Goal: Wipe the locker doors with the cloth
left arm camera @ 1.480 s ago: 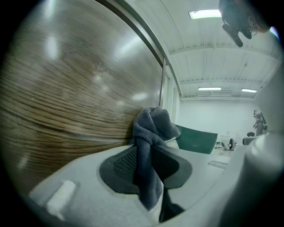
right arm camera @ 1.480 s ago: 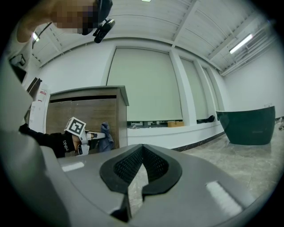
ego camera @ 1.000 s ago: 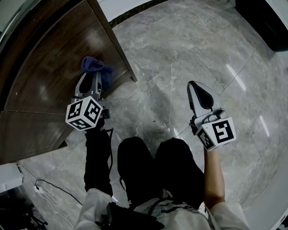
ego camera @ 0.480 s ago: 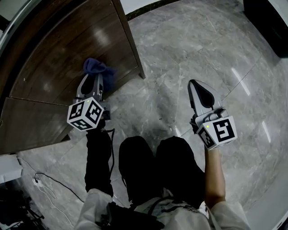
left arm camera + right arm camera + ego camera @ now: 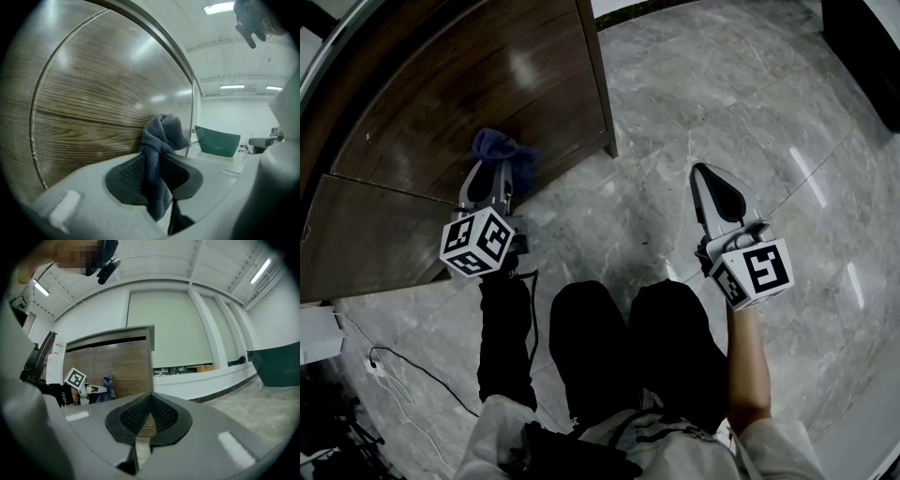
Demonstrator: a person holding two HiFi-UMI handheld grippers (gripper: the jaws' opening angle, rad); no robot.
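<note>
A dark blue cloth is bunched at the tip of my left gripper and pressed against the brown wooden locker door. In the left gripper view the cloth stands pinched between the two pads, with the wood-grain door right behind it. My right gripper hangs over the grey marble floor, away from the locker, its pads together with nothing between them. In the right gripper view the locker stands further off, with the left gripper and cloth against it.
The locker's right edge ends above grey marble floor. A black cable trails on the floor at lower left. The person's dark trouser legs fill the lower middle. A dark green bin stands beyond the locker.
The head view has shifted, so the locker's right edge sits further right and more of the door shows. The left gripper stays on the door with the cloth; the right gripper has barely moved.
</note>
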